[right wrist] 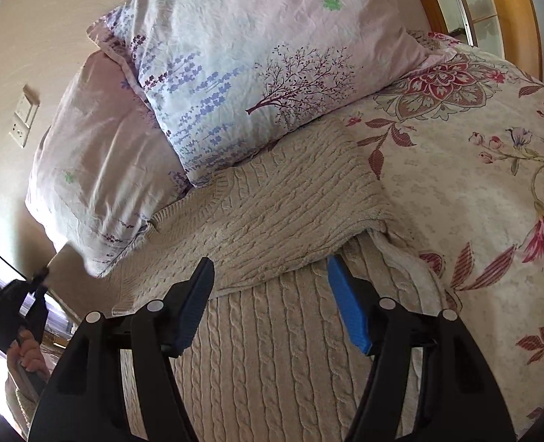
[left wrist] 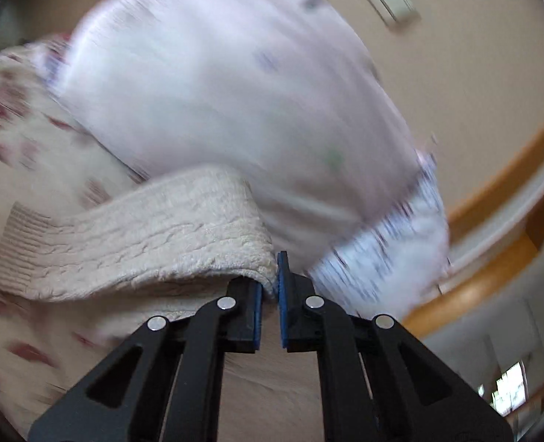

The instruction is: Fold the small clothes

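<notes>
Mid-fold: my left hand-held gripper (left wrist: pixel 270 287) clamped on sweater (left wrist: pixel 143 235) edge, lifted off bed (right wrist: pixel 474 191). Right hand-held gripper (right wrist: pixel 270 294) apart, empty, over sweater. Next: carry edge across, lay flat.

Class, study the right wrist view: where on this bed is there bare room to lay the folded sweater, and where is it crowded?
Free: the floral bedspread right of the cream cable-knit sweater, between the pillows and the picture's right edge. Crowded: the head of the bed, where two lilac pillows overlap and the front one touches the sweater's far edge. The open right gripper hovers over the sweater.
</notes>
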Demonstrator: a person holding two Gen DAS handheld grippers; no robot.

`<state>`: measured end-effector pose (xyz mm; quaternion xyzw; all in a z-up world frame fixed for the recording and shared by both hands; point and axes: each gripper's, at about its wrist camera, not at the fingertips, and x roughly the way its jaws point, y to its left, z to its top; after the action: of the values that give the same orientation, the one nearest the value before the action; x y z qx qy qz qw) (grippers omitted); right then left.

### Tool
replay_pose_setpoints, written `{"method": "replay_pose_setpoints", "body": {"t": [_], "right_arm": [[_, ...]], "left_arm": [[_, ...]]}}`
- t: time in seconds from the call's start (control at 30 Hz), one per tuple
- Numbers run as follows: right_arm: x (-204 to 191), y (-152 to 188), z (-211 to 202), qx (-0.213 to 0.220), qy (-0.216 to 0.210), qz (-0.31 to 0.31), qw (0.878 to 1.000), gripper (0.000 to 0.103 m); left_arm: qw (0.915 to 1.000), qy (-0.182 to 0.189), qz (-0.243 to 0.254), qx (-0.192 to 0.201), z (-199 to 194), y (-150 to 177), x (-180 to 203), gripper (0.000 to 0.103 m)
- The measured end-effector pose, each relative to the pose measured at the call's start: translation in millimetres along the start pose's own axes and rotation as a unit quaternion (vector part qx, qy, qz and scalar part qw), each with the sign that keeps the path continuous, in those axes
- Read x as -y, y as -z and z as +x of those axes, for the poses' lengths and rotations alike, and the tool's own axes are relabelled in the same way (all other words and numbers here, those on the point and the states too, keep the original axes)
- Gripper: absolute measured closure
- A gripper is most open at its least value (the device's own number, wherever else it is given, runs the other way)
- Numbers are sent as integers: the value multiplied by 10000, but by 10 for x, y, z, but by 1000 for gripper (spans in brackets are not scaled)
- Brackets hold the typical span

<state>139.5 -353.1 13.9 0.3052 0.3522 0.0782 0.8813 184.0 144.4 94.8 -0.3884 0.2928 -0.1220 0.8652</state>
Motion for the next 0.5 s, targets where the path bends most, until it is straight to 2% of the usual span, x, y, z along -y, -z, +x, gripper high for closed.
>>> {"method": "replay_pose_setpoints", "body": {"t": [0.1, 0.2, 0.27, 0.33, 0.4, 0.47, 0.5], "right_arm": [[48, 17, -13, -14, 4, 38, 10000, 37], [97, 28, -6, -48, 10, 86, 10000, 37], [121, 34, 0, -67, 23, 96, 9999, 37], [135, 39, 9, -79, 31, 104, 9999, 37], [150, 40, 19, -90, 25, 118, 9999, 37], [159, 43, 34, -106, 9, 129, 9999, 37], [165, 44, 40, -116, -5, 133, 9998, 37]], "left_arm": [[9981, -14, 83, -604, 429, 371, 96, 96], [9902, -119, -264, -1365, 841, 747, -70, 94], [9862, -153, -501, -1573, 921, 866, -174, 92], [9845, -92, -726, -1591, 926, 901, -276, 87], [9847, -16, -922, -1481, 846, 860, -356, 72], [9863, -120, -1082, -1243, 720, 752, -446, 65], [9868, -175, -1150, -1129, 677, 691, -494, 64]]}}
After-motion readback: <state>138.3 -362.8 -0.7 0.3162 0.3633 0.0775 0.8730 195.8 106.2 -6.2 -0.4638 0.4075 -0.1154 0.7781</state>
